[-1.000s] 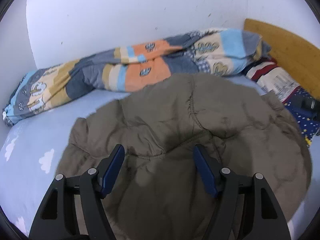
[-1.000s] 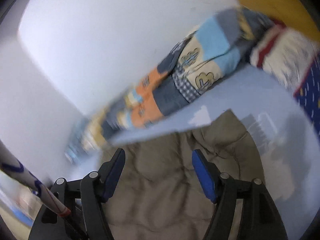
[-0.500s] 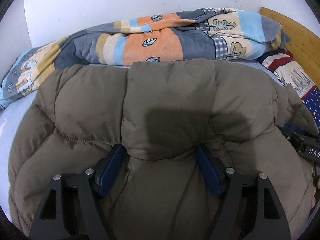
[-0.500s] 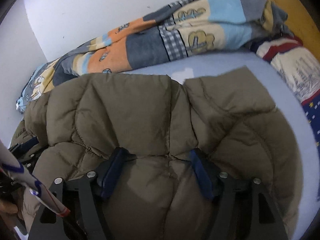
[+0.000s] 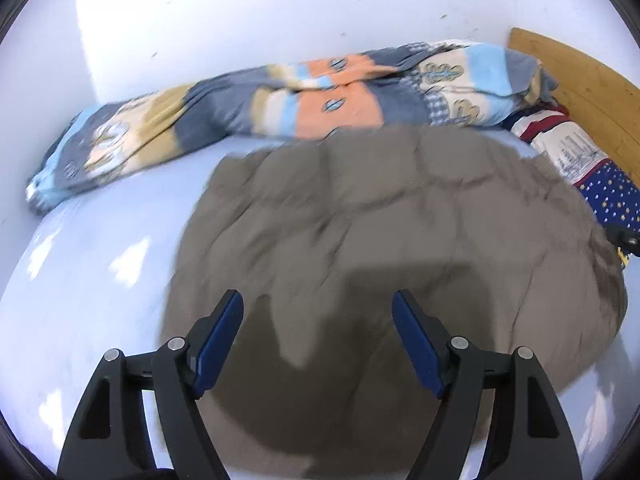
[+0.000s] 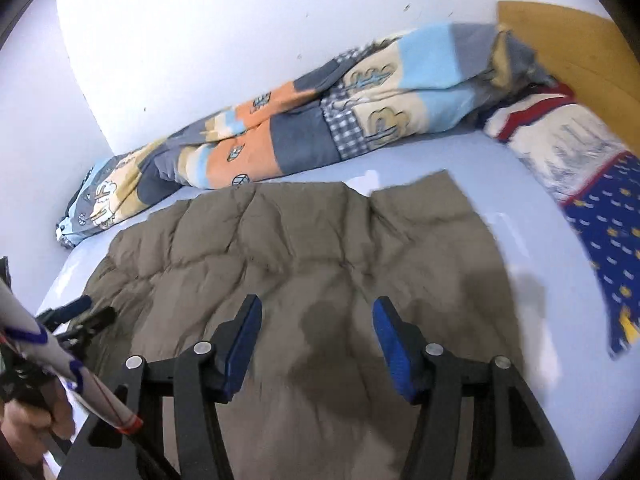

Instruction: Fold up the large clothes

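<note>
On the pale blue bed (image 6: 432, 164), the brown quilted jacket (image 6: 304, 256) lies spread flat in front of you, its far edge just short of the patchwork blanket (image 6: 304, 128) that is bunched along the white wall (image 6: 200, 40). In the right wrist view the far hem shows a notch where two panels meet. Your left tongs (image 5: 318, 320) hang above the near part of the jacket with the blue pads (image 5: 218, 334) set wide and nothing between them; the cloth beneath is blurred. Your right tongs (image 6: 316, 324) also sit over the jacket, somewhat narrower; their jaws have just been closing, yet the pads (image 6: 390, 346) are apart and grip nothing. At the left edge of the right wrist view you can see the left tool's dark fingertips over the jacket's side, with your hand (image 6: 28, 428) below them. To the right of the jacket lie a pillow (image 6: 560, 140) printed in red and cream and a dark blue cloth with yellow marks (image 6: 608, 240). A wooden headboard (image 6: 568, 36) stands behind the pillow.
</note>
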`<state>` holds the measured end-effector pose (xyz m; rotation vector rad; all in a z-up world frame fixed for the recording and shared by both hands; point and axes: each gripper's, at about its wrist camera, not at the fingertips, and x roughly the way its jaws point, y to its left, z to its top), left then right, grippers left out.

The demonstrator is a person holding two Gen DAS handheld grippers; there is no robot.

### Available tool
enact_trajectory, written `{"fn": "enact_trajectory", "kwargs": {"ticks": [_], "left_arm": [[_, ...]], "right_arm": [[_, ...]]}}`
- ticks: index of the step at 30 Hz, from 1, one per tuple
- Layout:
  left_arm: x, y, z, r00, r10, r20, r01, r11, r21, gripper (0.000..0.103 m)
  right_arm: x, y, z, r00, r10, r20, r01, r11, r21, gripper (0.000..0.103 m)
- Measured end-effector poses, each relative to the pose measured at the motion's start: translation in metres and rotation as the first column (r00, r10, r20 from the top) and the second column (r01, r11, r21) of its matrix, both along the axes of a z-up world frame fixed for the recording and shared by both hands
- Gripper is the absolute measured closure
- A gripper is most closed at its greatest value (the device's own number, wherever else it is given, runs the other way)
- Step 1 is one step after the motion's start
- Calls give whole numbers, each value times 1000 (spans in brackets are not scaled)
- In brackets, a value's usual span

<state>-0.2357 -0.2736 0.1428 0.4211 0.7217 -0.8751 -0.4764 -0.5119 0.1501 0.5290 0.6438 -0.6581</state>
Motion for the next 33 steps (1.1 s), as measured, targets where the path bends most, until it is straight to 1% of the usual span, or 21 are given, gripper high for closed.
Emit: {"fn": "enact_trajectory", "kwargs": {"ticks": [2,4,7,9,10,11,12,14,16,17,18,20,21,22,23,24,25,26,28,30,33], "left_arm": [[0,18,-6,1000,15,-5,-15,1000,23,27],[3,31,-14,999,39,-15,-39,999,31,27],[15,37,-33,993,87,-77,-84,996,43,27],[20,32,-40,992,90,-84,-84,994,68,23],[20,28,-43,993,84,-80,-77,994,84,22],[22,26,-47,994,73,-83,-65,994,92,20],[26,26,-50,991,76,-109,-66,994,92,19],[37,28,-56,976,107,-189,-92,992,86,18],[34,28,-50,979,119,-167,-105,991,88,19],[28,28,-40,981,131,-139,-122,990,71,23],[23,29,-32,983,133,-123,-128,991,49,23],[7,28,-11,992,112,-56,-113,994,-14,23],[2,27,-5,995,98,-33,-99,994,-39,23],[-9,22,4,997,73,-4,-73,995,-69,23],[-16,17,7,998,57,6,-56,995,-83,23],[-23,10,6,999,35,2,-35,995,-98,23],[-30,2,2,1000,7,-12,-9,995,-97,23],[-36,-7,-4,1000,-8,-21,6,997,-80,23],[-41,-17,-15,1000,-15,-16,14,999,-50,23],[-41,-24,-26,1000,-4,-13,3,1000,-28,23],[-36,-27,-30,999,5,-38,-6,1000,-25,23]], "right_arm": [[-23,17,-2,1000,-17,14,16,1000,13,50],[-38,29,-8,1000,-28,3,28,1000,10,55],[-48,29,-27,998,-52,-22,53,997,57,56],[-44,22,-43,994,-63,-85,68,996,58,58],[-41,19,-52,990,-57,-126,65,996,60,63],[-39,13,-61,988,-44,-151,57,995,83,66],[-38,9,-66,987,-38,-154,56,992,114,66],[-39,3,-69,986,-44,-163,68,987,145,68],[-39,0,-74,984,-47,-169,77,982,171,68],[-39,-1,-74,983,-52,-174,82,981,175,68],[-38,0,-71,981,-60,-185,91,982,167,68],[-35,6,-59,975,-77,-210,105,986,127,68],[-35,11,-47,975,-89,-204,110,990,92,68],[-37,19,-34,983,-87,-164,98,994,57,68],[-35,25,-25,989,-78,-127,82,996,25,68],[-30,34,-13,995,-61,-82,59,998,-25,68],[-26,39,-6,997,-49,-62,45,998,-52,68],[-18,46,-1,999,-27,-34,24,997,-79,66],[-3,51,-6,1000,7,-7,-7,999,-48,66],[10,52,-15,999,23,-28,-24,1000,-14,66],[25,52,-28,995,34,-89,-36,999,-23,66]]}}
